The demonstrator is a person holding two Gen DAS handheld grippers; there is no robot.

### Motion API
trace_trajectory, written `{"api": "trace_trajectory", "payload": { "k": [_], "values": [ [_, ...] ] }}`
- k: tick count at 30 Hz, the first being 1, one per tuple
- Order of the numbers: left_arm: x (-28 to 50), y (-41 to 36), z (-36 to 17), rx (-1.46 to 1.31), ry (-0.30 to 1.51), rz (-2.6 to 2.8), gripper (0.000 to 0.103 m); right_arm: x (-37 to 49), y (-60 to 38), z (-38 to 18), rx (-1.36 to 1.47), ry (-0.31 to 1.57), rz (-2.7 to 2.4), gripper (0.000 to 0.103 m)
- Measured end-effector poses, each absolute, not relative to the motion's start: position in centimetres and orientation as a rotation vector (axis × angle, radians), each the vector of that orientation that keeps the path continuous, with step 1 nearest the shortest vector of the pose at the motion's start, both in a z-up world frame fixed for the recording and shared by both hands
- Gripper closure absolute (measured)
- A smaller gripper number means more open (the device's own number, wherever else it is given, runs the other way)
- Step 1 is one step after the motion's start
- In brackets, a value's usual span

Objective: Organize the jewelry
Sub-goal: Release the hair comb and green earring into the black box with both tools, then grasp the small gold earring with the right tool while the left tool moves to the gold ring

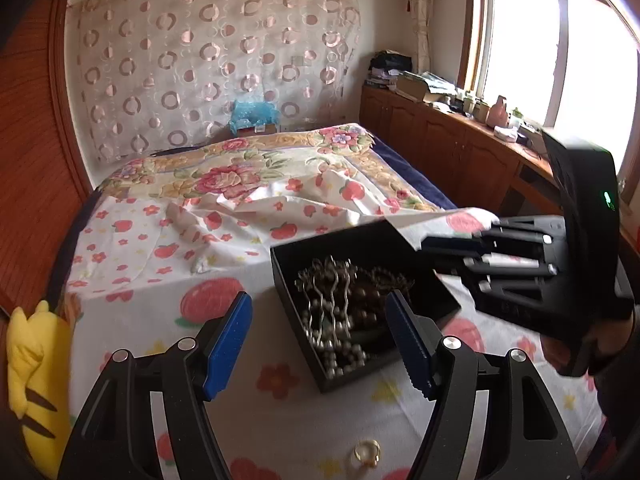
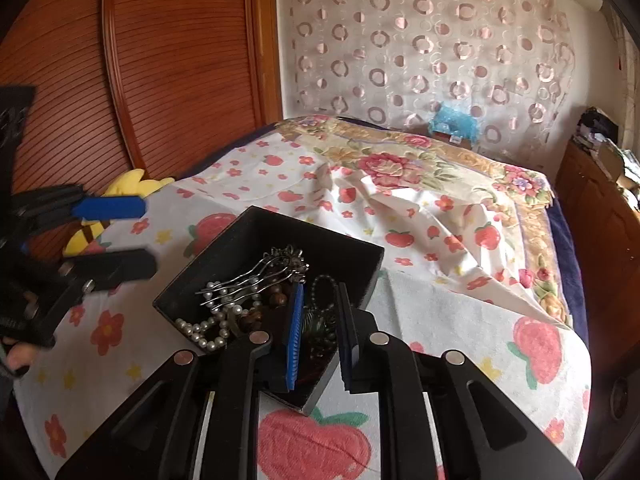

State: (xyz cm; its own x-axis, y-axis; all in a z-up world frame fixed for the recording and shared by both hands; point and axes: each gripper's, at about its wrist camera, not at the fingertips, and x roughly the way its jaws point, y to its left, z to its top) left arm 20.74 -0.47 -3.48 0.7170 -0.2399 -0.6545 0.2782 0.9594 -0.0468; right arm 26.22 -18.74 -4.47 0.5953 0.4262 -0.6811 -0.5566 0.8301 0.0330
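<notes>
Jewelry: tangled heap in one open black rectangular box [image 1: 400, 248], matte walls, square corners, sitting on a white cotton bedsheet with red apple and flower print [image 1: 224, 396], sheet rumpled further back; contents in the heap: white pearl bead strand [image 2: 204, 330], glossy and round; brown wooden bead strand [image 2: 276, 298]; silver wavy-pronged metal hairpin with ornate head [image 2: 256, 270]; dark beaded loop [image 2: 320, 284] near the right tongs; exact count of strands in the tangle can't be read; one small gold metal ring [image 1: 366, 450] lies apart on the sheet, outside the box, close under the left tool; left gripper [image 1: 320, 344]: black plastic arms, blue ribbed rubber pads, jaws wide apart, nothing between the pads, hovering at the box's near-left edge, right pad overlapping the box wall in view, contact unclear; right gripper [image 2: 320, 336]: same build, jaws narrow with a slim gap, tips down inside the box over the dark beads; whether the pads actually pinch anything can't be told; two grippers total, each with two fingers; one yellow plush toy with brown stripes [image 1: 32, 380] at the bed's left edge; red-brown ribbed wooden panel [image 2: 160, 60] behind it; sheer curtain with pink satin circles [image 1: 208, 56] on the back wall.
</notes>
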Motion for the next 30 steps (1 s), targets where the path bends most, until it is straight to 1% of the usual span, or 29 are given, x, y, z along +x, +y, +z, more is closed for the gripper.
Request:
{"api": "trace_trajectory", "payload": {
  "k": [1,2,19,20,21,23,30],
  "values": [
    [20.1,-0.4,-3.6,0.055,0.717,-0.287,0.037,26.0,-18.8,-4.4,-0.189,0.732,0.576,0.075],
    [19.8,-0.3,-3.8,0.051,0.720,-0.287,0.037,25.8,-18.9,-4.2,-0.183,0.725,0.573,0.069],
    [13.6,-1.1,-5.3,0.062,0.741,-0.277,0.036,18.3,-21.9,-3.5,-0.171,0.719,0.536,0.068],
    [13.2,-1.1,-5.3,0.062,0.738,-0.277,0.031,17.8,-22.1,-3.6,-0.171,0.718,0.534,0.068],
    [12.9,-1.2,-5.3,0.061,0.734,-0.277,0.023,17.3,-22.4,-3.6,-0.170,0.719,0.528,0.068],
    [12.0,-1.1,-5.1,0.053,0.717,-0.272,0.018,16.4,-22.8,-3.7,-0.166,0.720,0.520,0.068],
    [10.2,-0.8,-5.4,0.031,0.721,-0.267,0.016,13.3,-24.5,-4.8,-0.170,0.747,0.513,0.068]
  ]
}}
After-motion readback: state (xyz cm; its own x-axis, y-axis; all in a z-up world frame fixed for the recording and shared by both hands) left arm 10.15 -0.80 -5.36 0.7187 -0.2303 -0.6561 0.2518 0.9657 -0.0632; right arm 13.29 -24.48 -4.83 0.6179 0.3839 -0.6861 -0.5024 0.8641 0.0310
